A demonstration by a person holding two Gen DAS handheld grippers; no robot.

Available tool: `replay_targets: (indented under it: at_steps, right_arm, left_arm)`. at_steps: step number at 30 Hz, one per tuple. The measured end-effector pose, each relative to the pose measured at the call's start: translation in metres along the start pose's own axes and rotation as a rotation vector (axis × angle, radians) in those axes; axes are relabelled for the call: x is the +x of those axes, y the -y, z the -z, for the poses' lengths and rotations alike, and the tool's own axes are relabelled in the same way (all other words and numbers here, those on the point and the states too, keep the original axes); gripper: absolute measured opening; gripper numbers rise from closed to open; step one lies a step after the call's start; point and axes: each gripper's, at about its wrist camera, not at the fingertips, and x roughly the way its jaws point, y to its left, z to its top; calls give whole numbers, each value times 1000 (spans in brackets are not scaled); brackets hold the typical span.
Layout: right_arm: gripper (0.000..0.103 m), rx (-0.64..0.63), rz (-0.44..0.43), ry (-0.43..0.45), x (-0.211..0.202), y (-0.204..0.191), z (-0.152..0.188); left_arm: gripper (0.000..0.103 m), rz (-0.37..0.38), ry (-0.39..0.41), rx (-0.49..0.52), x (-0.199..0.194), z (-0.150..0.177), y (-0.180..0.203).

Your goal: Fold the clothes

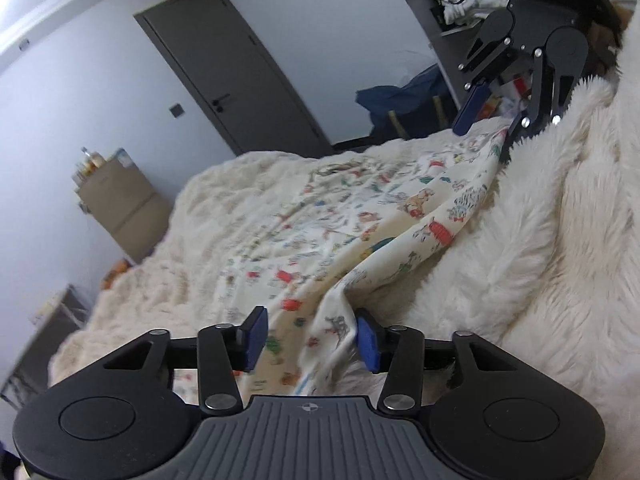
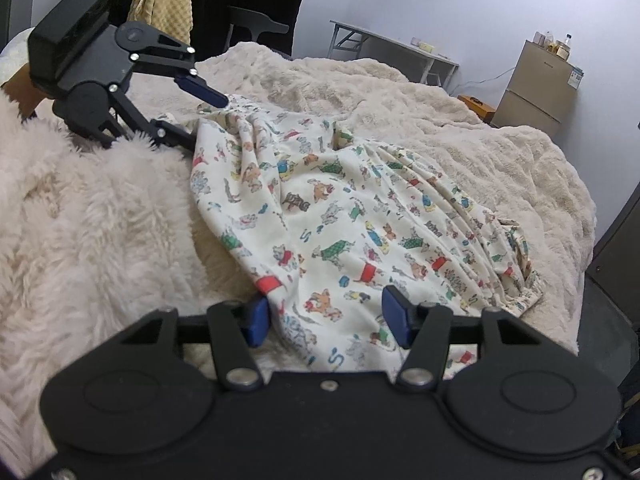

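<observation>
Left wrist view: the left gripper (image 1: 308,334) sits low over the bed (image 1: 160,248), which is covered in a cream fluffy blanket. A printed garment (image 1: 352,216), cream with small coloured animal figures, lies spread across the blanket. One bunched edge of it runs between the blue pads (image 1: 255,336), but a gap shows on the left side, so the jaws stand released around the cloth rather than clamped. Far across the garment, the right gripper (image 1: 486,114) reaches down to its opposite edge. Behind the bed stand a grey door (image 1: 224,76) and a small beige fridge (image 1: 120,208) with bottles on top.

Right wrist view: the right gripper (image 2: 326,318) has its jaws spread wide, the garment (image 2: 340,216) lying loose between the pads, not pinched. At upper left the left gripper (image 2: 200,120) meets the garment's far corner, one blue pad above the cloth. A folding counter (image 2: 396,46) stands by the wall with small items on it, too small to tell.
</observation>
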Motion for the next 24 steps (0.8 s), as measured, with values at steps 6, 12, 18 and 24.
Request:
replay_targets:
  at_steps: [6, 12, 18, 24]
  right_arm:
    - [55, -40, 25, 14, -5, -9, -4]
    - [52, -126, -3, 5, 1, -26, -2]
    - [5, -96, -37, 27, -7, -18, -5]
    - [4, -119, -117, 117, -48, -10, -10]
  left_arm:
    - [28, -13, -35, -14, 4, 11, -7]
    - [15, 35, -73, 49, 15, 15, 7]
    - [0, -3, -23, 54, -18, 9, -18]
    - [1, 104, 55, 100, -95, -11, -27]
